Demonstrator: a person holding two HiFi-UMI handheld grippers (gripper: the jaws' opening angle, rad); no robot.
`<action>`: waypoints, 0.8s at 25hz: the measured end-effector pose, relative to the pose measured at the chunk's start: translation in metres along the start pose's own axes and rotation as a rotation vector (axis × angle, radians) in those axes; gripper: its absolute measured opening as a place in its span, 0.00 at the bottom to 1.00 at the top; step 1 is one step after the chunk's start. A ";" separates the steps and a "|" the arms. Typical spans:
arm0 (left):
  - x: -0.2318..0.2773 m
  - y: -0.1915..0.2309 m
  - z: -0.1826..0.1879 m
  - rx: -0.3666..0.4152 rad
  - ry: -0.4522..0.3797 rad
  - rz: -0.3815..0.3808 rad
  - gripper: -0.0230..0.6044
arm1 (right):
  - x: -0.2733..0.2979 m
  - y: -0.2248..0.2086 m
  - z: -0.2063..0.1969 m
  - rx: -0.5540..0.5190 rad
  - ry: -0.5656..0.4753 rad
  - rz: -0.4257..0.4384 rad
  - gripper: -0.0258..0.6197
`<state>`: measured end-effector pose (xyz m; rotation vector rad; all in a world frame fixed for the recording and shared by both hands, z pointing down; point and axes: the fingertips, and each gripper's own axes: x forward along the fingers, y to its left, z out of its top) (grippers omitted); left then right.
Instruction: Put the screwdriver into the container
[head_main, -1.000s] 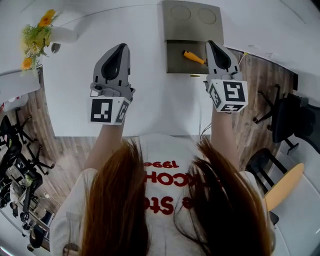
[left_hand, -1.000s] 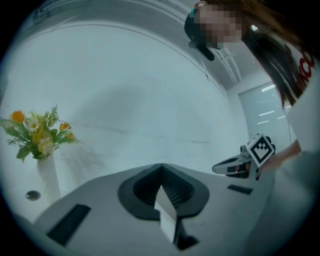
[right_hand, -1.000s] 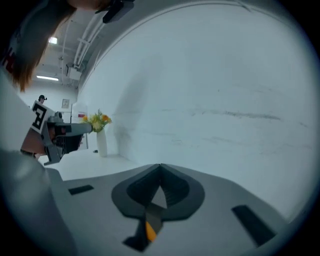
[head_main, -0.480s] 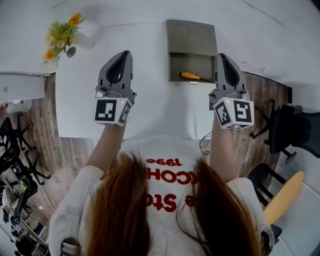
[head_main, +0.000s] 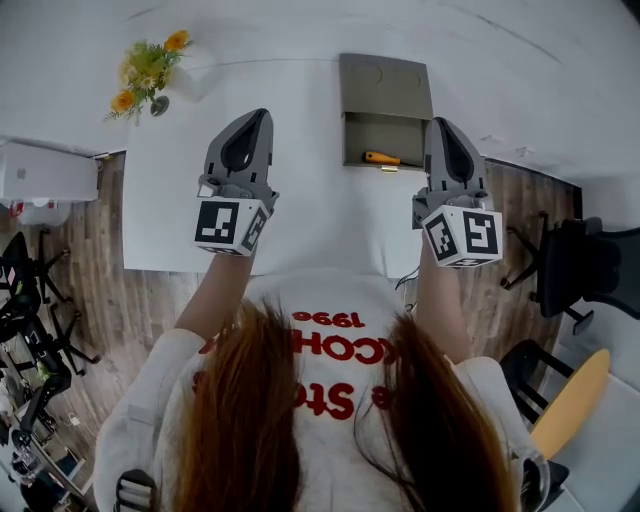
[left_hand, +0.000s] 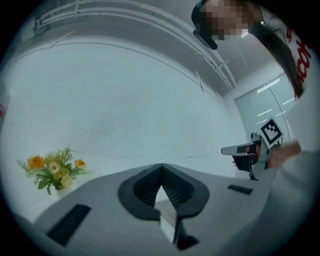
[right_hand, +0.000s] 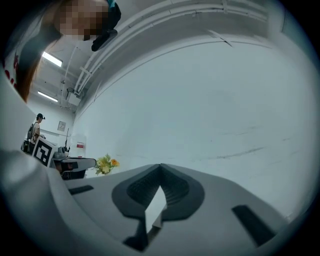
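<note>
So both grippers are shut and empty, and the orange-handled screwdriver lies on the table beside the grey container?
No: the head view shows the orange-handled screwdriver lying inside the grey container, not beside it. Left gripper and right gripper are shut and empty.

My left gripper (head_main: 262, 114) and right gripper (head_main: 438, 123) have matt grey plastic shells. The table (head_main: 300, 215) is smooth, matt white. At its one o'clock, the container (head_main: 385, 82) looks dull olive, and the screwdriver (head_main: 381, 158) has an orange plastic handle. The floor (head_main: 150, 300) is wood-grained.
</note>
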<state>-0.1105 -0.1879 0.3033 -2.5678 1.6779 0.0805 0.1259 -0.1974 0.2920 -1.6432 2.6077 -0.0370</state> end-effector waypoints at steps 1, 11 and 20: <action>-0.001 0.000 0.002 0.003 -0.002 -0.001 0.04 | -0.001 0.002 0.001 -0.001 -0.003 0.002 0.05; -0.009 -0.001 0.008 0.005 -0.012 -0.003 0.04 | -0.006 0.008 0.013 -0.018 -0.018 0.005 0.04; -0.006 -0.002 0.014 0.008 -0.025 -0.008 0.04 | -0.005 0.009 0.018 -0.028 -0.026 0.008 0.04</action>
